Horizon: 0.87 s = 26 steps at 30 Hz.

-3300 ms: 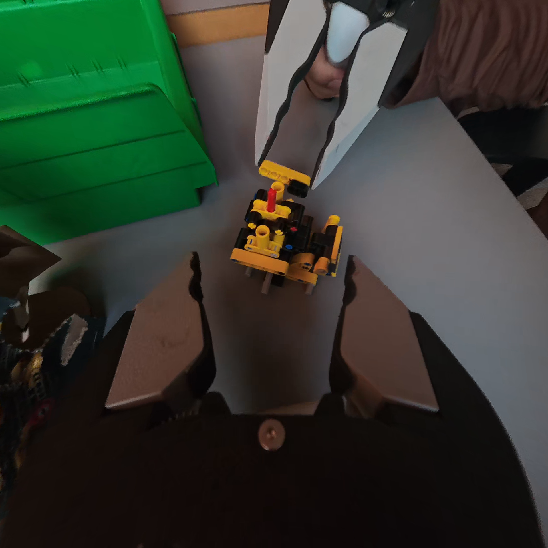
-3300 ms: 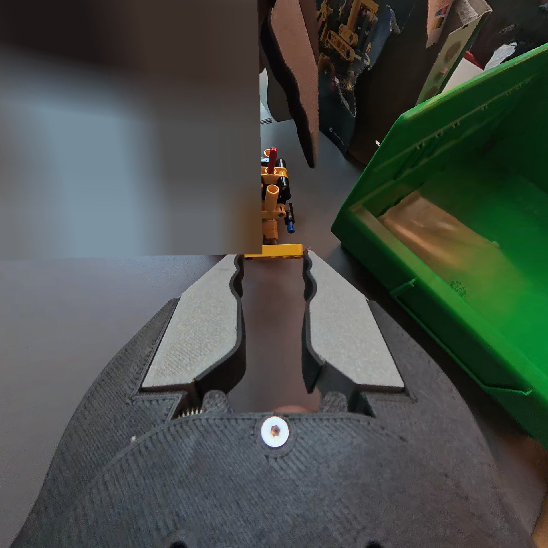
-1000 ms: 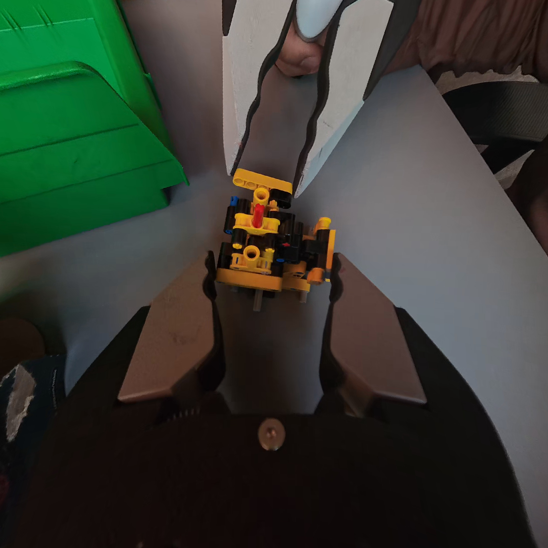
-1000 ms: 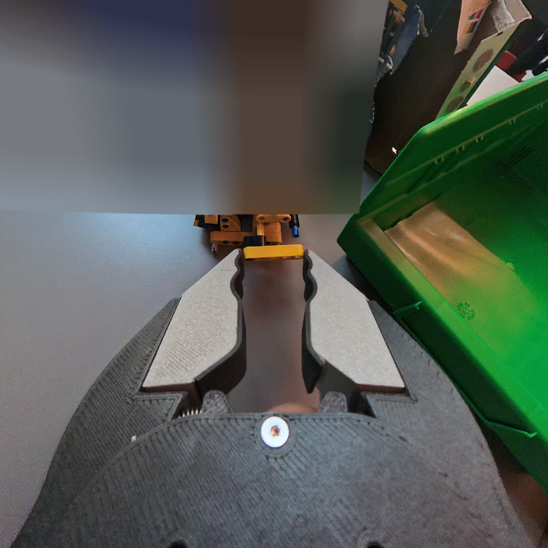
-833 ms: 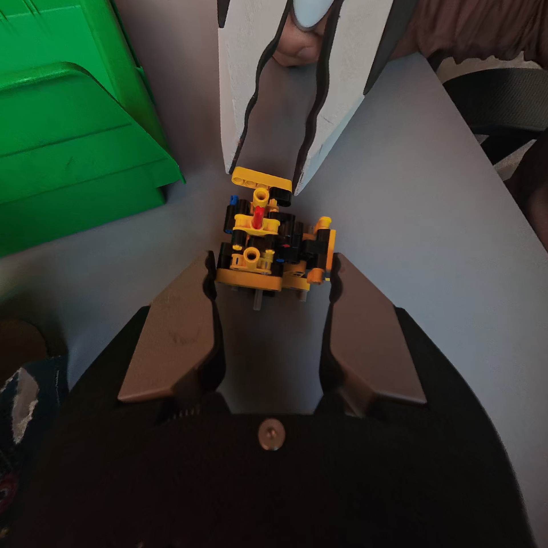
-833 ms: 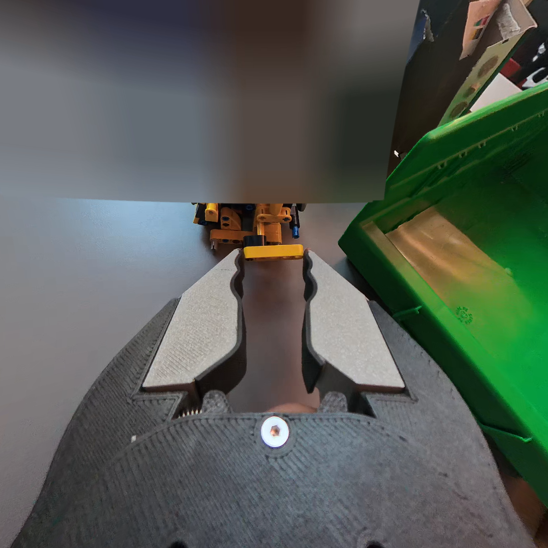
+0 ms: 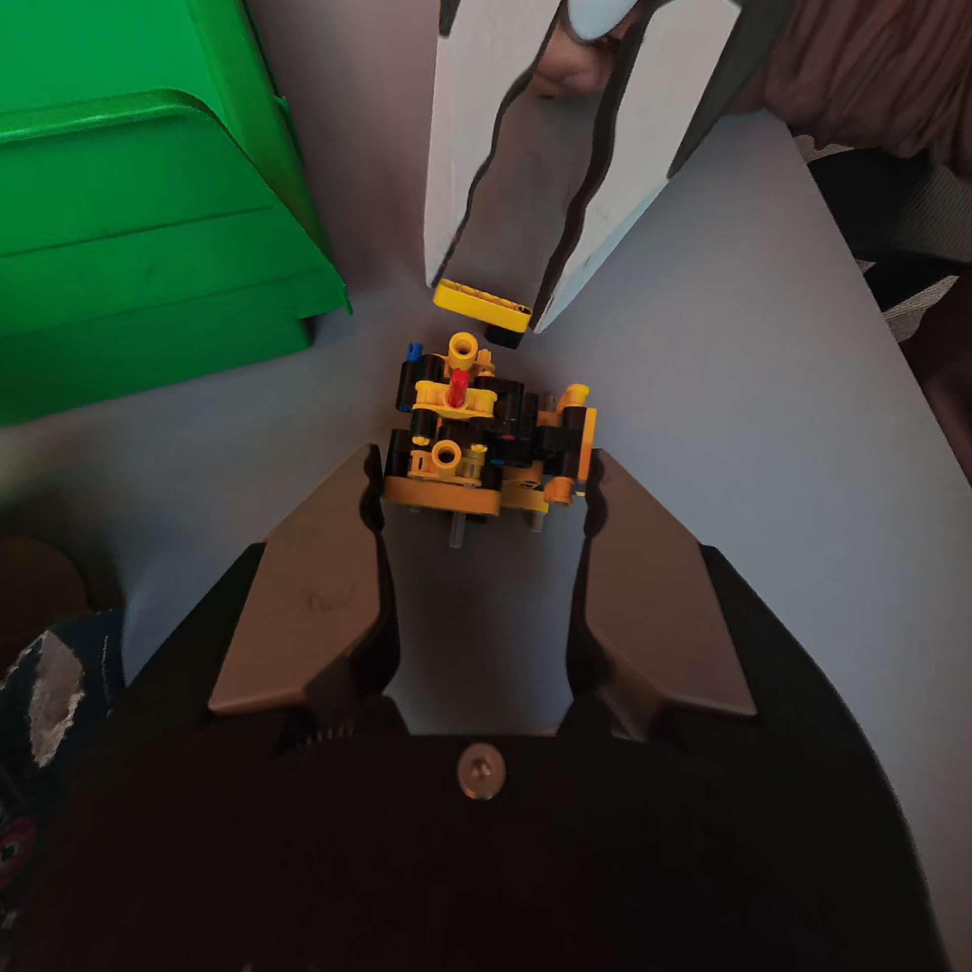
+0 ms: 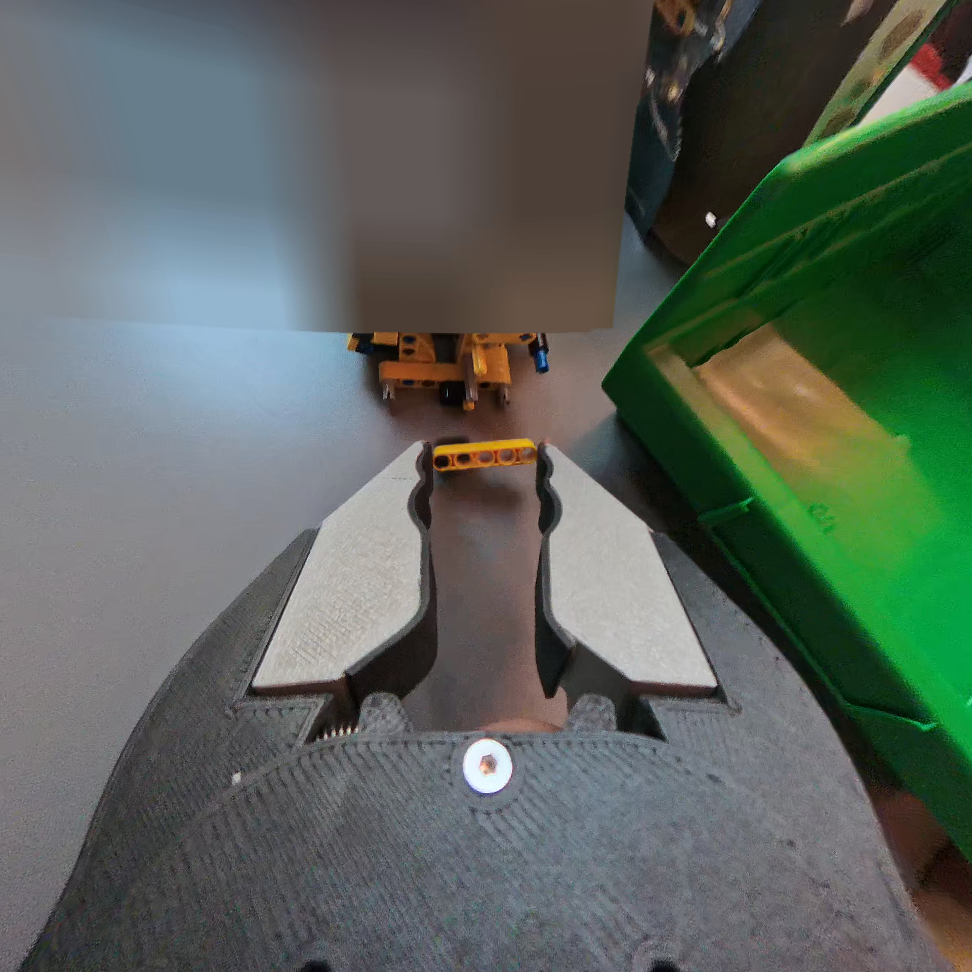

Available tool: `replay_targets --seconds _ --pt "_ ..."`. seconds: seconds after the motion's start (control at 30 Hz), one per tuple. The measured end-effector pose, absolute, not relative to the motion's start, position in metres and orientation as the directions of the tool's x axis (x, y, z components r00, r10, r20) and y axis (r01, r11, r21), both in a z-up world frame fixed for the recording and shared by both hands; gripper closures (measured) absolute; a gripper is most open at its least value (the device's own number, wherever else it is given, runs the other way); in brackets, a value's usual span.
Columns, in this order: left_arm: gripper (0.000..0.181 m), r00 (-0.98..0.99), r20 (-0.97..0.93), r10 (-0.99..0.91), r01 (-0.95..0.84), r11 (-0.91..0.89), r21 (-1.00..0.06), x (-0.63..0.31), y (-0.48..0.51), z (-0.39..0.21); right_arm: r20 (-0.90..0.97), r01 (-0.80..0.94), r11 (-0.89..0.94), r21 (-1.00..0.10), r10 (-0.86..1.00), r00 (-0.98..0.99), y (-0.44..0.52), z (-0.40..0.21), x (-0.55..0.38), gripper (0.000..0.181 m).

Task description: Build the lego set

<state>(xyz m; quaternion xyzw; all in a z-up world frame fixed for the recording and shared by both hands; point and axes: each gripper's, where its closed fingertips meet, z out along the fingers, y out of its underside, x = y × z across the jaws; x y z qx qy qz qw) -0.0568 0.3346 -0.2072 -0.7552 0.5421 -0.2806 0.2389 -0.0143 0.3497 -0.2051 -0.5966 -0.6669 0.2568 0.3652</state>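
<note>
Right tongs (image 8: 484, 455) clamp a yellow beam (image 8: 484, 456) by its ends, just short of the model (image 7: 486, 439). Left tongs (image 7: 481, 476) gape wide, tips flanking the model's near edge on the desk (image 7: 736, 421).

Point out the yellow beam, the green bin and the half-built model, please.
yellow beam (image 8: 484, 458): right wrist view, its holed face.
green bin (image 7: 147, 231): left wrist view, its sloped outer wall.
half-built model (image 7: 447, 486): left wrist view, its yellow base plate.

Glossy plastic green bin (image 7: 131, 221)

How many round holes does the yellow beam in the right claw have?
5, in one row along the flat yellow plastic beam gripped at its ends by the right claw. None seems hidden.
</note>
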Motion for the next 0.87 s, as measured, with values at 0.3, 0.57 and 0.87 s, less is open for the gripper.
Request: replay_targets --seconds 0.3,0.57,0.87 --pt "0.105 0.254 0.149 -0.956 -0.691 -0.287 -0.664 -0.056 0.334 -0.208 0.119 0.664 0.109 -0.739 0.992 -0.031 0.35 -0.218 -0.003 0.144" --pt "0.105 0.254 0.157 -0.954 -0.683 -0.292 -0.67 -0.055 0.334 -0.208 0.132 0.662 0.127 -0.739 0.99 -0.043 0.349 -0.217 0.002 0.142" --pt "0.105 0.248 0.147 -0.957 -0.68 -0.28 -0.677 -0.054 0.334 -0.208 0.077 0.671 0.053 -0.74 0.997 0.006 0.348 -0.219 0.0 0.133"
